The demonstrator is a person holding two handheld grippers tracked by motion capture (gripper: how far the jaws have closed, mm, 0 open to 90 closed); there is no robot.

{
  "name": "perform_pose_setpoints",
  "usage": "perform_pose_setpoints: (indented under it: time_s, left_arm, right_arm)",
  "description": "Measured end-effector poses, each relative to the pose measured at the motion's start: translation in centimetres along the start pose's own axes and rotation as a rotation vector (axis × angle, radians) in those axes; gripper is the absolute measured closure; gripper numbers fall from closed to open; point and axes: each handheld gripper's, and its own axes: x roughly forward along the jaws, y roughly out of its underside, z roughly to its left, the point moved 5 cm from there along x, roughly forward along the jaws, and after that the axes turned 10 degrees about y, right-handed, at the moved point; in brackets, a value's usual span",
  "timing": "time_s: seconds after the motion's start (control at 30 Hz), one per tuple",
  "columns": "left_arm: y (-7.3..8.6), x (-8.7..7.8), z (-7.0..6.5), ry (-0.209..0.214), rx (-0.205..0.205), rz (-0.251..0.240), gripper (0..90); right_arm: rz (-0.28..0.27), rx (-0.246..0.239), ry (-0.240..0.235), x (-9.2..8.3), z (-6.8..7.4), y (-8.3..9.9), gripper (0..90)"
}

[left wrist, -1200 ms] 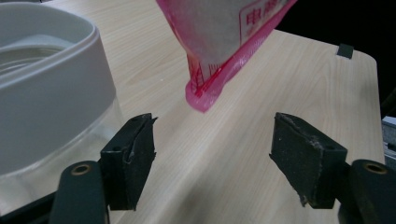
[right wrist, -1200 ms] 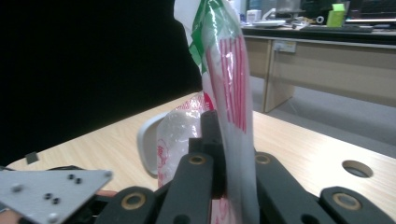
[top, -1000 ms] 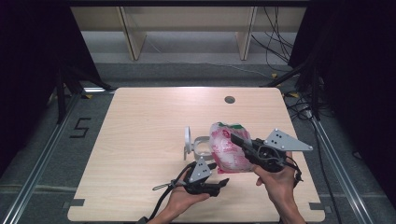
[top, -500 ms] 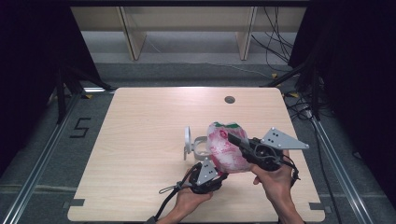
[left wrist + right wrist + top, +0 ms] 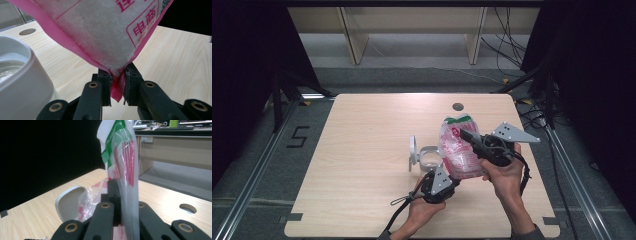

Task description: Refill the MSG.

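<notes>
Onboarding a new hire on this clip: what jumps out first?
The pink and white bag of white grains, held up over the near right part of the table between both tongs. The left tongs have just been closing and pinch its bottom corner; the right tongs clamp its clear upper part. Just left of the bag stands a white container with its lid open.

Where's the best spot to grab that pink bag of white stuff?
Probably by its flat sealed edges, where the film is thin: the bag is pinched at its bottom corner from below by the left hand-held gripper, and near the top from the side by the right hand-held gripper.
</notes>
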Motion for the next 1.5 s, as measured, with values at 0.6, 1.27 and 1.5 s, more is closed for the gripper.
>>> perform_pose_setpoints:
  time_s: [0.6, 1.27, 1.5]
  left_arm:
    - [-0.2, 1.1, -0.8, -0.062, -0.058, -0.066, 78.4]
    - [-1.0, 2.6, -1.4, -0.056, -0.125, -0.121, 78.3]
    - [-1.3, 3.1, -1.3, -0.042, -0.138, -0.137, 78.2]
  right_arm:
    - [0.010, -0.043, 0.024, 1.2, 0.7, -0.8, 90.0]
    - [0.036, -0.036, 0.027, 2.7, 1.4, -0.9, 90.0]
    - [0.011, -0.080, 0.043, 3.1, 1.3, -1.1, 90.0]
